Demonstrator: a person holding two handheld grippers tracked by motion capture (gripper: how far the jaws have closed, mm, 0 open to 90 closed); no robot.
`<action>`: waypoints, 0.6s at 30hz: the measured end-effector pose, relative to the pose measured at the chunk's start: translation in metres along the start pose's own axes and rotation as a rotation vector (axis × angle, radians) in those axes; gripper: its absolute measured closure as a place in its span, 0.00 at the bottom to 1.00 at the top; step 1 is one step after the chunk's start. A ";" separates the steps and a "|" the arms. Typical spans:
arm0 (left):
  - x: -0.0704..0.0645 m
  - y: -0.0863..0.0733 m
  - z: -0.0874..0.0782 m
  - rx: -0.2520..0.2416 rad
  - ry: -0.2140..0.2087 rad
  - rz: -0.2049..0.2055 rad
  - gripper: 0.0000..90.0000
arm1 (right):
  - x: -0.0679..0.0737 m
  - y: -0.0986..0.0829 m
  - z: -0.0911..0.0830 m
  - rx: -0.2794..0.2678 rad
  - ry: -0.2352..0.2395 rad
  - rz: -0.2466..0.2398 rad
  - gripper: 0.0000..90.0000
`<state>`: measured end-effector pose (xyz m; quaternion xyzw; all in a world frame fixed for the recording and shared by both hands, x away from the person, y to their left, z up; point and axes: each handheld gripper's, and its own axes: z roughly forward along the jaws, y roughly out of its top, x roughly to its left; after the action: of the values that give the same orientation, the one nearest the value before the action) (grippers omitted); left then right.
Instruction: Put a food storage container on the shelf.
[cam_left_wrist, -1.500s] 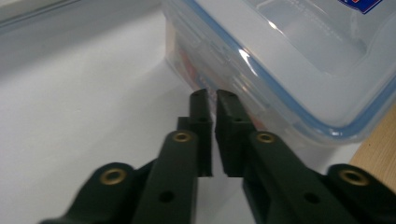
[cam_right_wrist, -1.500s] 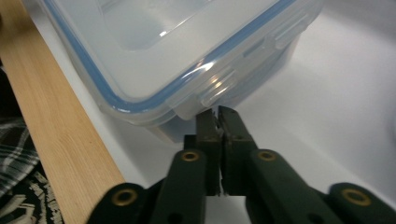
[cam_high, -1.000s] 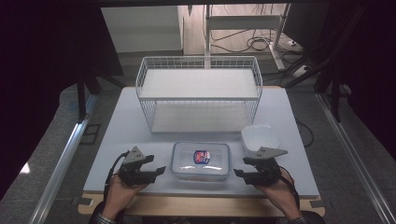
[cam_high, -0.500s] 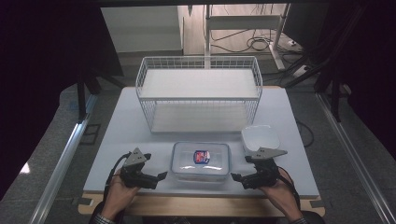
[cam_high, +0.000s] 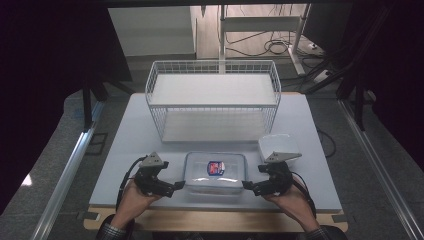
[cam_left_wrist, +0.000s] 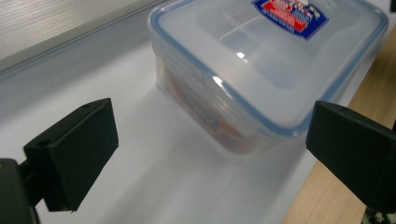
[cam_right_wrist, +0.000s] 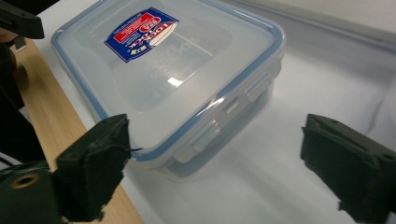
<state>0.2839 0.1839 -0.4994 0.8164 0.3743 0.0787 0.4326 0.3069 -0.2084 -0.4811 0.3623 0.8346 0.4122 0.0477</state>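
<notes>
Flanking lidded container (cam_high: 215, 171), left gripper (cam_high: 172, 188), right gripper (cam_high: 248, 186), jaws apart

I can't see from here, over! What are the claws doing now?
Left claw open, right claw open, flanking the lidded box. Nothing gripped. White bowl beside right claw; path clear.

A lidded box (cam_high: 215, 172) sits on the counter (cam_high: 125, 140) near its front edge, between the left claw (cam_high: 176, 187) and the right claw (cam_high: 248, 186). A wire rack (cam_high: 212, 100) stands behind the box, and a bowl (cam_high: 278, 146) lies to the box's right, behind the right claw.
</notes>
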 end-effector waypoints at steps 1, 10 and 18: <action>0.002 0.002 0.002 0.001 -0.014 -0.010 0.03 | -0.001 0.001 0.002 0.007 0.009 0.011 0.12; 0.018 0.013 0.021 0.032 -0.119 -0.065 0.05 | -0.007 0.010 0.021 0.043 0.077 0.066 0.12; 0.022 0.013 0.048 0.093 -0.331 -0.169 0.03 | -0.011 0.011 0.039 0.092 0.196 0.193 0.09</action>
<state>0.3287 0.1632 -0.5236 0.8030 0.3686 -0.1107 0.4550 0.3359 -0.1860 -0.5016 0.4005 0.8145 0.4097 -0.0907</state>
